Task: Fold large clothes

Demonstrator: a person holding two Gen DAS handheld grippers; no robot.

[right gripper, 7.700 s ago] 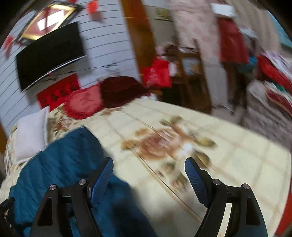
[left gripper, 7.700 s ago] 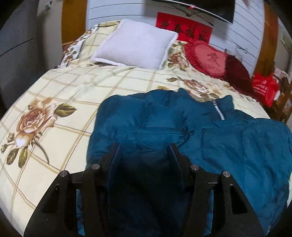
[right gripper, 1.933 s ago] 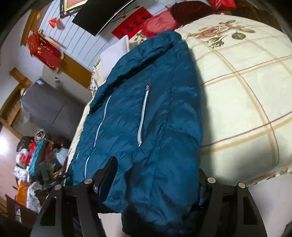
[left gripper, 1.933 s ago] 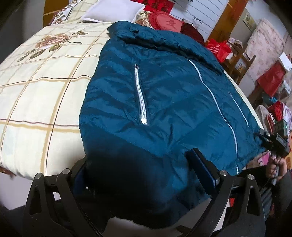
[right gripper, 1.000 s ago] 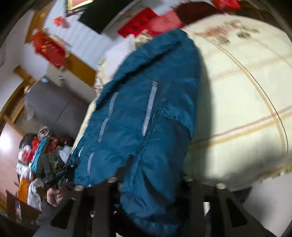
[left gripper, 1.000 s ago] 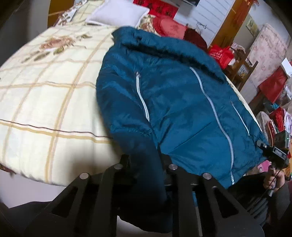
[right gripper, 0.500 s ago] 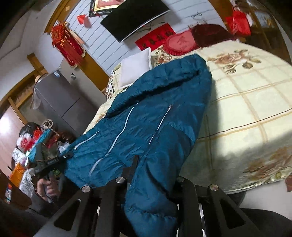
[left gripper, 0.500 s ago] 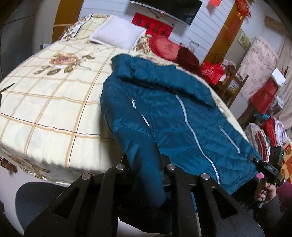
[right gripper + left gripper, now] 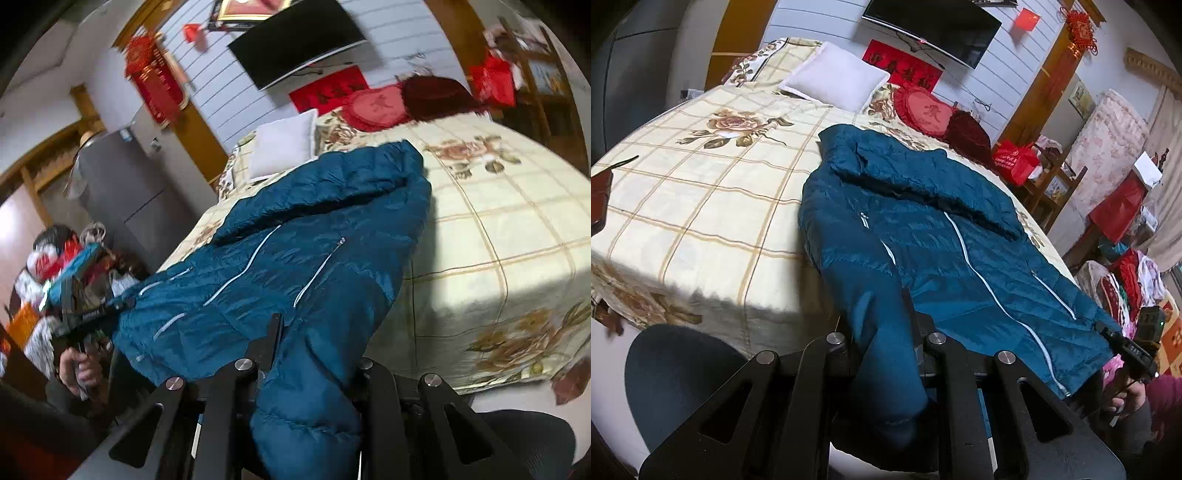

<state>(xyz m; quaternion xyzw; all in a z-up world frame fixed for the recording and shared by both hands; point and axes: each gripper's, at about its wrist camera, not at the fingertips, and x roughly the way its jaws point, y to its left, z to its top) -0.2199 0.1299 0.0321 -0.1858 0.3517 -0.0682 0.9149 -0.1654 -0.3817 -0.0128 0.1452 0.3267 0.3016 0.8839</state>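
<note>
1. Nearest, the left gripper (image 9: 882, 332) is clamped on the jacket's (image 9: 945, 236) hem corner at six o'clock.
2. The right gripper (image 9: 314, 354) pinches the other hem corner, jaws narrow.
3. Beyond, the jacket lies zip-up and flat on the bed (image 9: 701, 199), hood toward twelve.
4. Judging by this, no fold is made yet; everything remains.
</note>
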